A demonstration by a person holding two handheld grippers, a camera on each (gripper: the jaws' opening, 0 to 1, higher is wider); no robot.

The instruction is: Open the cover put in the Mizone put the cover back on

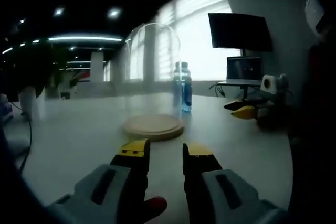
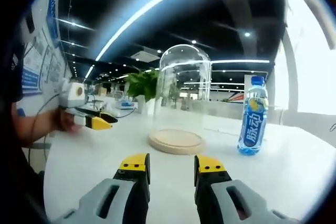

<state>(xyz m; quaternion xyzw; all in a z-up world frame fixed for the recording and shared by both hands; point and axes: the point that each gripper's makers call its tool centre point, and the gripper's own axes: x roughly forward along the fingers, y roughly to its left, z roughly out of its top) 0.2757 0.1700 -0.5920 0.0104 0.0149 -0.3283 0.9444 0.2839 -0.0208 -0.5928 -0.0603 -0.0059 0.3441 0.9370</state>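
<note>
A clear glass dome cover stands on a round wooden base in the middle of the white table. Just behind and to the right of it is the blue Mizone bottle, upright. My left gripper is open and holds nothing, a short way in front of the base. In the right gripper view the dome and base lie ahead, and the bottle stands apart to their right. My right gripper is open, short of the base. The left gripper shows at the left, held by a hand.
The right gripper hovers over the table's right side in the left gripper view. A monitor and a laptop stand behind it. A green plant stands beyond the dome. White table surface stretches around the base.
</note>
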